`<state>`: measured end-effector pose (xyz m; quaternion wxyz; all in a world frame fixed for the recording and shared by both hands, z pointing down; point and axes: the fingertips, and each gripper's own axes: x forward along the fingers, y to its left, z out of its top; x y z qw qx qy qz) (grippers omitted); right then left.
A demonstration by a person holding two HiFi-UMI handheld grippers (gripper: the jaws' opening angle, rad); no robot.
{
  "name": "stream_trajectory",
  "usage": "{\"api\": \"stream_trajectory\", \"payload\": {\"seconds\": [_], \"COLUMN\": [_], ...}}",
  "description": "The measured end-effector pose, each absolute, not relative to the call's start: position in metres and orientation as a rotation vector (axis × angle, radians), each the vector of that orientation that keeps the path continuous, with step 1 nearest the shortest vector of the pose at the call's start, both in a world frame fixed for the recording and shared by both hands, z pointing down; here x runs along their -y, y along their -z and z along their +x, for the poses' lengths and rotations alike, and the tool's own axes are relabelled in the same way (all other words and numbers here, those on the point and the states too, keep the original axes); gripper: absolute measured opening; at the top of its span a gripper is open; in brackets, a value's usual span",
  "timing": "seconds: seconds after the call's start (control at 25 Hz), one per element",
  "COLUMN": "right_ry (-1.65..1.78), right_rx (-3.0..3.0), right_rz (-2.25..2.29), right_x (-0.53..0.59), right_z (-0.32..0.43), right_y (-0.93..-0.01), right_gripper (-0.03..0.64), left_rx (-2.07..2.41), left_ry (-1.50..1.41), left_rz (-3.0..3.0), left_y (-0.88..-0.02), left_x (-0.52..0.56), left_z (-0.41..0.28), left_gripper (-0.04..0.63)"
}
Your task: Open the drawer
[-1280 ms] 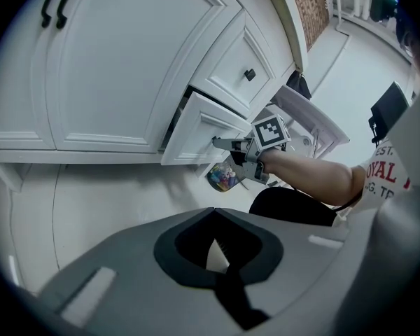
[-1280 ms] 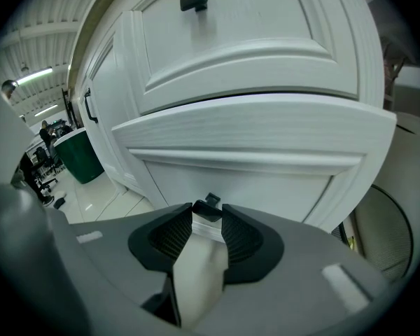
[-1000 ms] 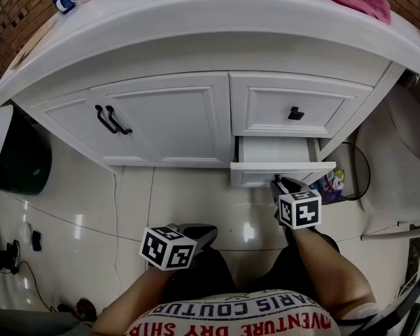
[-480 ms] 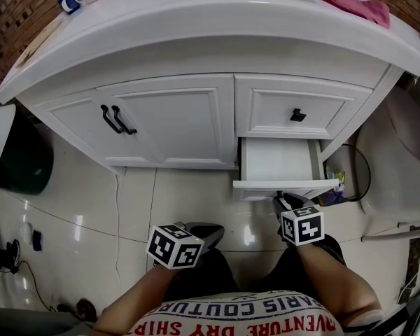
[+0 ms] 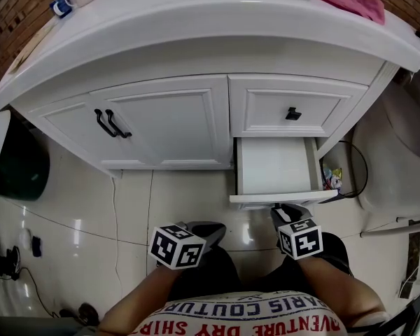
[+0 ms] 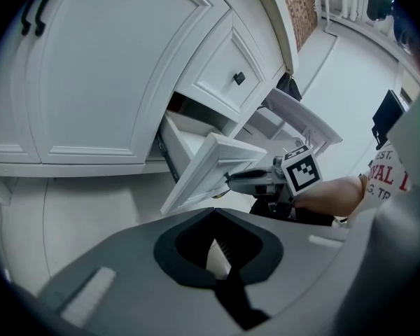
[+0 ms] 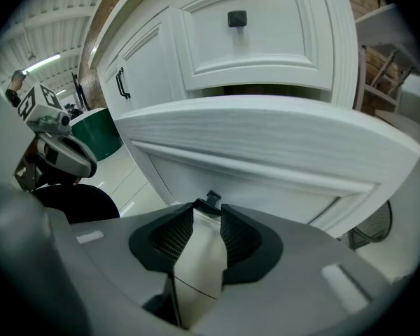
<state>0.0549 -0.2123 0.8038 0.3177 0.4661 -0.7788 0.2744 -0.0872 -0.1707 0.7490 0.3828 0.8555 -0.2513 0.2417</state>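
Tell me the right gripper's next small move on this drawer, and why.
Probably pull straight back a little more. The right gripper has its jaws clamped on the knob, and the lower drawer is well out of the cabinet, but nothing shows it at its stop.

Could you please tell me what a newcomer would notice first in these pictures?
The lower right drawer of the white vanity stands pulled out, bare inside, with the right gripper closed on its small dark knob. On the far right of the countertop lies a pink cloth, and a dark green bin sits on the floor at the left.
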Motion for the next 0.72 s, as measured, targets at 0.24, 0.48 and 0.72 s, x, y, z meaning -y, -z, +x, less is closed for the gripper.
{"api": "stream_trajectory", "payload": {"seconds": [0.24,0.48,0.72], "right_ry": [-0.722,-0.723,-0.712], "right_rx": [2.049,2.047,2.053], "right_rz": [1.192,1.179,1.128], "right_x": [0.197,0.196,0.197], "right_z": [0.055,0.056,0.055], "right_y": [-0.804,-0.803,-0.804], "right_gripper": [0.120,0.117,0.115], "left_rx": [0.633,0.620,0.617], "left_ry": [-0.602,-0.604,-0.589], "left_rz": [2.187,2.181,2.168], "left_y": [-0.750,-0.752,-0.758], "left_x": [0.175,0.171,0.174], "left_z": [-0.081,-0.077,-0.072], "left_gripper": [-0.005,-0.005,-0.005]}}
